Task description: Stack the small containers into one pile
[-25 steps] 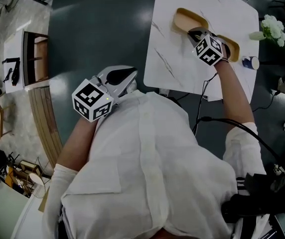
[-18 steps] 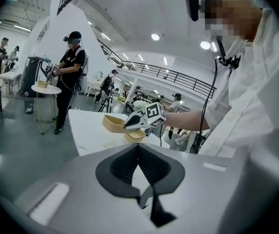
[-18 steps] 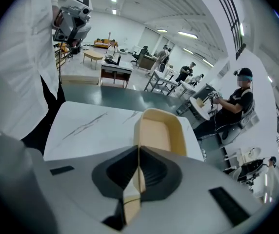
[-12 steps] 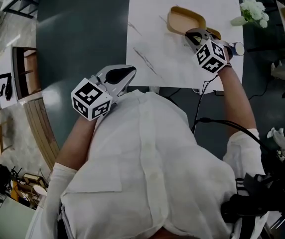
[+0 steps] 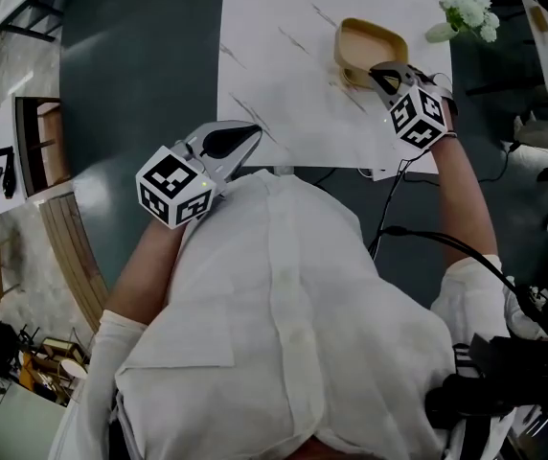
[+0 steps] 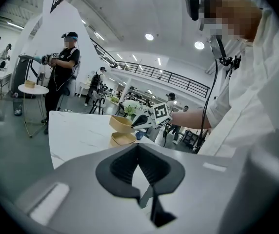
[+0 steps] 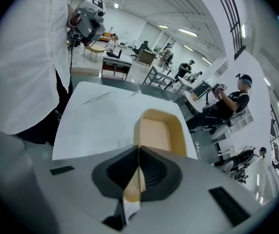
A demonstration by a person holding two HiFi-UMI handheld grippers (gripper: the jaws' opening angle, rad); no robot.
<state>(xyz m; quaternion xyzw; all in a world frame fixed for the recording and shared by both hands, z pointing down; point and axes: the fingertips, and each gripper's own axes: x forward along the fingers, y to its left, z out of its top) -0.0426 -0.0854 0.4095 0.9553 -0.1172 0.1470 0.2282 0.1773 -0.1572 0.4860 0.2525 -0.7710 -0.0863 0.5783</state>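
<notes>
A tan oblong container (image 5: 371,46) hangs just above the white marble table (image 5: 274,65), and my right gripper (image 5: 385,73) is shut on its near rim. In the right gripper view the rim is pinched between the jaws (image 7: 138,175) and the container (image 7: 160,130) stretches away from them. The left gripper view shows this held container (image 6: 121,123) right over a second tan container (image 6: 123,139) that rests on the table; whether they touch I cannot tell. My left gripper (image 5: 240,142) is shut and empty at the table's near left edge, well apart from both.
White flowers (image 5: 468,6) stand off the table's far right corner. Cables (image 5: 389,209) hang below the near edge. A wooden chair (image 5: 42,130) is on the dark floor to the left. Other people and a round side table (image 6: 33,89) are farther off.
My right gripper has lifted the held container and carried it over beside and then above the other container. My left gripper has come closer to the table's near edge.
</notes>
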